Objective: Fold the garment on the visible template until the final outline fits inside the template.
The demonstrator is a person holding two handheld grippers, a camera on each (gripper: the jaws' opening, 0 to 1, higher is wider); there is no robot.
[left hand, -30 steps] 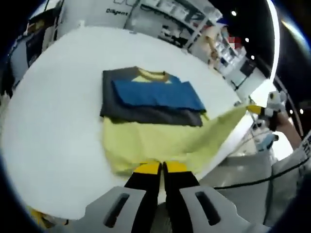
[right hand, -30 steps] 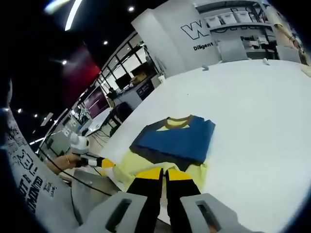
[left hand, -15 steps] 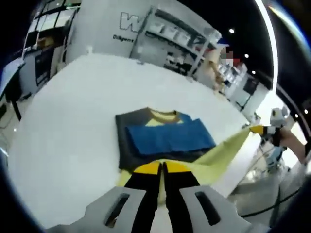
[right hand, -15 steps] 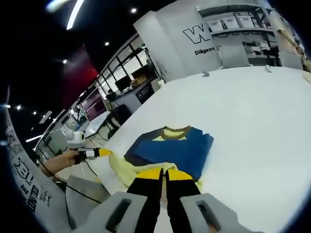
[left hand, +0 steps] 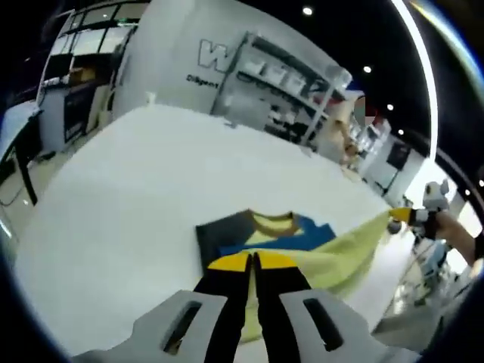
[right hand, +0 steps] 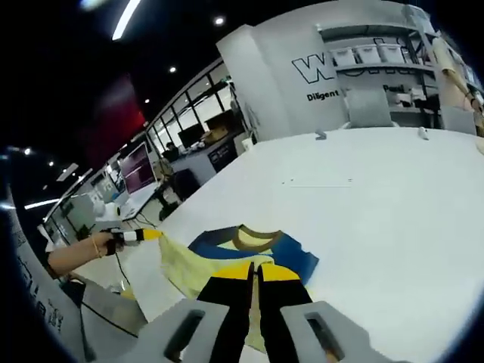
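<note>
Handling the yellow, blue and dark grey cloth garment [left hand: 299, 246] calls for a light touch: it is judged soft, thin and limp, sagging wherever it is unsupported, so it should be held at the hem corners and kept taut between both hands. The garment lies partly folded on the wide white bench [left hand: 128, 189], its collar end flat on the surface and its yellow lower part lifted clear of it.

The left hand-held gripper [left hand: 253, 261] has its yellow-tipped jaws pressed together on one corner of the yellow hem. The right hand-held gripper [right hand: 255, 270] likewise has its jaws closed on the other hem corner. In the left gripper view, the right hand-held gripper appears at the far right with the hem stretched toward it; in the right gripper view, the left one appears at the left, held in a person's hand [right hand: 94, 246].

The bench top is smooth, matte and bare around the garment; no template outline can be made out on it. Beyond stand white shelving [left hand: 291, 87] and a white lettered wall panel [right hand: 302, 72], in a dim hall with ceiling lights.
</note>
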